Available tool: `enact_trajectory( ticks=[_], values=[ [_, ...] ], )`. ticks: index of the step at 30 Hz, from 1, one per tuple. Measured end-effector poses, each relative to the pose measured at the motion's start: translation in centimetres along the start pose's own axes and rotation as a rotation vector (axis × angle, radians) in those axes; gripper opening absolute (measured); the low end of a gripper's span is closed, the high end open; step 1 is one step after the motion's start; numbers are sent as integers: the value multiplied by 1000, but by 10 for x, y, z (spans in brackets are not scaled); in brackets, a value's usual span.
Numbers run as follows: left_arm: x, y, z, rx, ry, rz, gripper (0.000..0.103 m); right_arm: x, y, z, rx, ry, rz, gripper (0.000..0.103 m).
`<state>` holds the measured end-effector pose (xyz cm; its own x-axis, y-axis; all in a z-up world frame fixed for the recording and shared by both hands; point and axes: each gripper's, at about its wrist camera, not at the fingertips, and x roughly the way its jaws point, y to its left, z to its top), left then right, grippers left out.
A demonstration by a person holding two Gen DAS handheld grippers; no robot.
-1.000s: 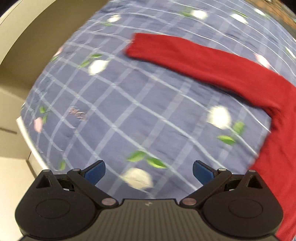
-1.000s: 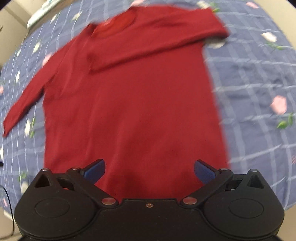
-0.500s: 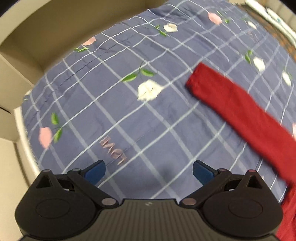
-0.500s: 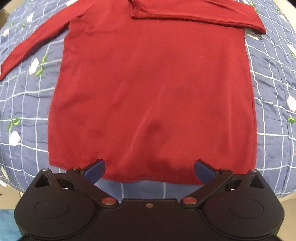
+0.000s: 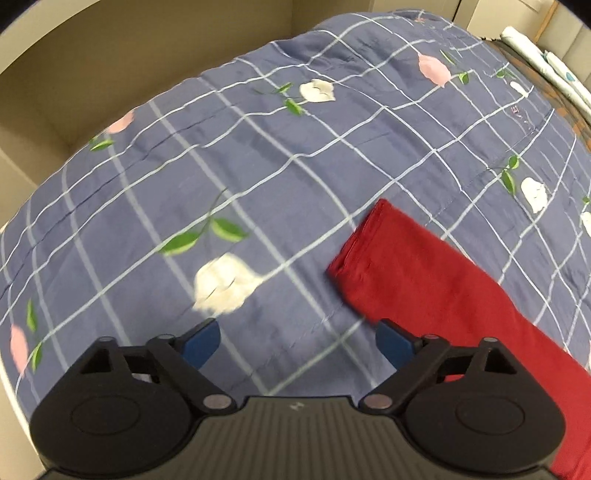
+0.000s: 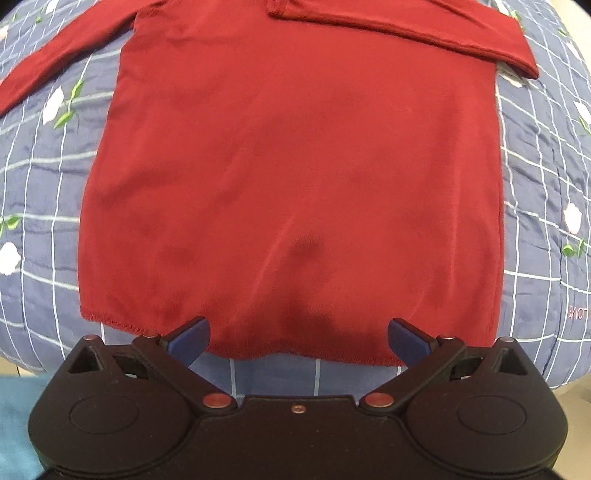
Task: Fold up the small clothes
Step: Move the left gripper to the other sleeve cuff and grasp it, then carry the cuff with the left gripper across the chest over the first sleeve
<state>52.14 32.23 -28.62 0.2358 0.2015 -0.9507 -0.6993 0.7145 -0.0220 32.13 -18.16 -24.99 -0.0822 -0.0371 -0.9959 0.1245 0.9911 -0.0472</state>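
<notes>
We see the dark red long-sleeved knit top (image 6: pixel 295 166) flat on the blue checked flowered bed cover (image 5: pixel 221 166). One sleeve (image 6: pixel 399 26) is folded across it; the other sleeve (image 5: pixel 424 280) is still spread. Left gripper (image 5: pixel 297 341) and right gripper (image 6: pixel 299 338) have fingers apart, holding nothing.

Red long-sleeved top (image 6: pixel 295 166) lies flat — one sleeve folded across, the other outstretched.

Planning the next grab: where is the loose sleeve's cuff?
In the left wrist view, the cuff lies on the quilt, just ahead and right of the open left gripper.
</notes>
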Motion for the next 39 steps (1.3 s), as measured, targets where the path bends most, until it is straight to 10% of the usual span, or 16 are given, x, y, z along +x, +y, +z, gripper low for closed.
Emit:
enact_trajectory(
  ticks=[11, 15, 39],
  values=[
    [34, -15, 37, 26, 57, 50, 59, 9, -12, -2, 54, 66, -41, 102],
    [24, -23, 43, 97, 49, -1, 9, 13, -14, 0, 55, 80, -46, 102],
    [-155, -85, 14, 337, -256, -85, 5, 14, -88, -7, 217, -115, 66, 102]
  ],
)
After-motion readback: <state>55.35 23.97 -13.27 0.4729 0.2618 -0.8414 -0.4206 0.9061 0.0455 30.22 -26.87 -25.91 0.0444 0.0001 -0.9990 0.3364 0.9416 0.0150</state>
